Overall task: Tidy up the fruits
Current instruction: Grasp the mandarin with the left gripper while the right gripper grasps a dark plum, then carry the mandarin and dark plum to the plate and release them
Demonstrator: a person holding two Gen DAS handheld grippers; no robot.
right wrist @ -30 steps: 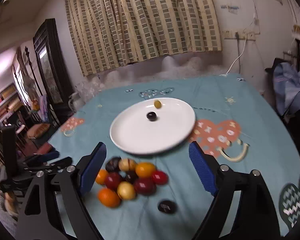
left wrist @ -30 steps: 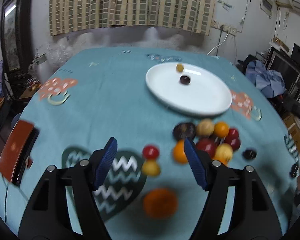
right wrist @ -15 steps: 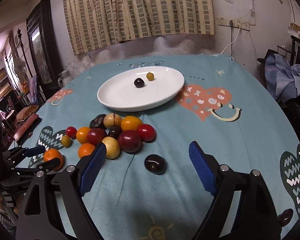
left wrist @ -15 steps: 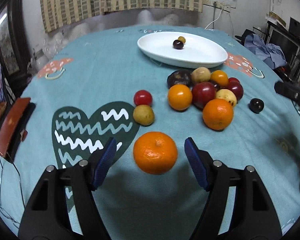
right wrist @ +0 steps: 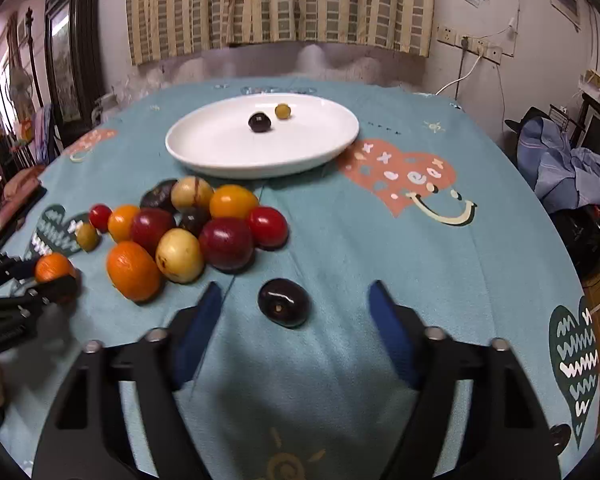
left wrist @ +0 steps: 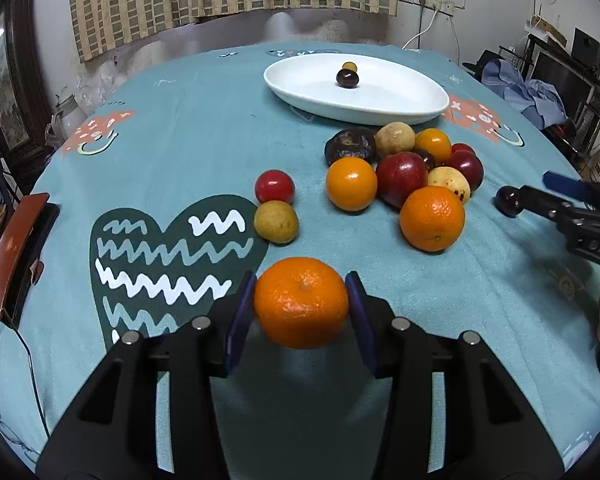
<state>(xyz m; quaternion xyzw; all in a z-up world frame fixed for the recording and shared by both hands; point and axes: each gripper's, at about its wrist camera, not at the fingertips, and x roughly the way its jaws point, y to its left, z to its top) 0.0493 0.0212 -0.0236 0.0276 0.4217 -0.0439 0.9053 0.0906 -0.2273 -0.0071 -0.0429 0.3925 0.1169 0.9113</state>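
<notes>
My left gripper [left wrist: 300, 308] is shut on an orange mandarin [left wrist: 301, 303] near the front of the table; it also shows in the right wrist view [right wrist: 52, 267]. My right gripper [right wrist: 296, 308] is open, its jaws on either side of a dark plum [right wrist: 283, 302] on the cloth. That plum shows in the left wrist view [left wrist: 508, 201] beside the right gripper's fingers [left wrist: 556, 186]. A pile of fruit [left wrist: 404, 172] lies in front of a white plate [left wrist: 400, 100]. The plate holds a dark plum [left wrist: 347, 78] and a small yellow fruit [left wrist: 349, 66].
A red tomato [left wrist: 275, 186] and a yellow-green fruit [left wrist: 276, 222] lie apart left of the pile. A brown case [left wrist: 12, 248] sits at the table's left edge. Blue clothes [right wrist: 560, 164] lie off the table on the right.
My left gripper has closed on the mandarin that lay between its jaws. My right gripper has come down and forward, so the dark plum now sits between its open jaws.
</notes>
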